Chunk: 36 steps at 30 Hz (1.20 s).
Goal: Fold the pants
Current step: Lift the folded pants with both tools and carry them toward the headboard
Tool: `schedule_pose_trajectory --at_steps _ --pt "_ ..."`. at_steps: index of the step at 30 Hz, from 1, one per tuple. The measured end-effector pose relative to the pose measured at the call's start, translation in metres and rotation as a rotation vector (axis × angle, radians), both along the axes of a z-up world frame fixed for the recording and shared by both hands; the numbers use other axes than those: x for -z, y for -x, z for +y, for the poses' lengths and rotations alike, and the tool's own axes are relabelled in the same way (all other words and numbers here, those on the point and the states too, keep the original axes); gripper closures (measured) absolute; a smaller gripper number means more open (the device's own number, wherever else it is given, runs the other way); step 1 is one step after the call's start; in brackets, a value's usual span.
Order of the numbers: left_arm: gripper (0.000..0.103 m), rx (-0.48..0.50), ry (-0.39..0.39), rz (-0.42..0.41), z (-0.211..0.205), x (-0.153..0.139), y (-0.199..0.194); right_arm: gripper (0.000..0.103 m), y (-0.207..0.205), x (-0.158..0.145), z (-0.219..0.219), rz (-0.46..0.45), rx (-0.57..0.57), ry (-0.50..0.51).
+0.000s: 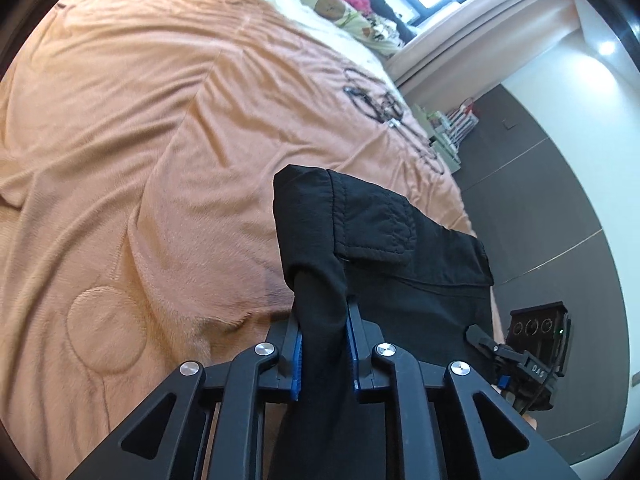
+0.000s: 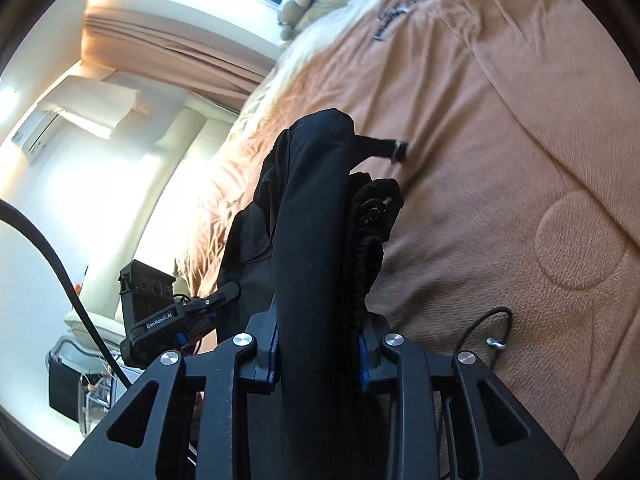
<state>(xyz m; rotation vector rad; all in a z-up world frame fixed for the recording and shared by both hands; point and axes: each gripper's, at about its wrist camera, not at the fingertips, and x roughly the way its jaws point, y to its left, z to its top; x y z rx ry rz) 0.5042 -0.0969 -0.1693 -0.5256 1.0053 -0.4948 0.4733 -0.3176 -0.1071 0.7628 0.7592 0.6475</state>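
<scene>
So the black pants [image 1: 384, 248] are hanging between the two grippers, just above the orange blanket [image 1: 160, 140] on the bed. The left gripper [image 1: 324, 344] is clenched on a bunched fold of cloth, with the blue pads pressing it from both sides. The right gripper [image 2: 318, 354] is clamped the same way around a thick rolled-up wad of the pants [image 2: 316, 200].

I'd guess this fabric is soft, floppy and fairly light. It won't hold any shape, so whatever isn't pinched just sags. It doesn't look slippery, and nothing about it is fragile. The best place to hold is probably along the top edge near the pocket flap, one grip at each end so the cloth hangs flat between them.

As for direction, the stretch between the two grips runs side to side. The rest drops below the cameras, so I can't tell which way the legs point or where the long axis really goes.
</scene>
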Motion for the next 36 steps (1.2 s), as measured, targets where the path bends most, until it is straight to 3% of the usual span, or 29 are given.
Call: schedule_pose_trajectory --at_steps 6,17,30,36 --pt "0.085 0.002 0.015 -0.069 0.004 -0.029 0.025 0.078 0.029 -0.013 0.006 -0.077 0.018 0.003" --pt "0.086 -0.017 0.061 -0.207 0.028 -0.088 0.067 0.079 0.092 -0.061 0.045 -0.287 0.037 0.096" --pt "0.086 -0.049 0.091 -0.326 0.068 -0.148 0.120 0.079 0.144 -0.094 0.078 -0.395 0.056 0.145" --pt "0.086 -0.071 0.096 -0.384 0.090 -0.176 0.146 0.080 0.148 -0.103 0.092 -0.424 0.059 0.139"
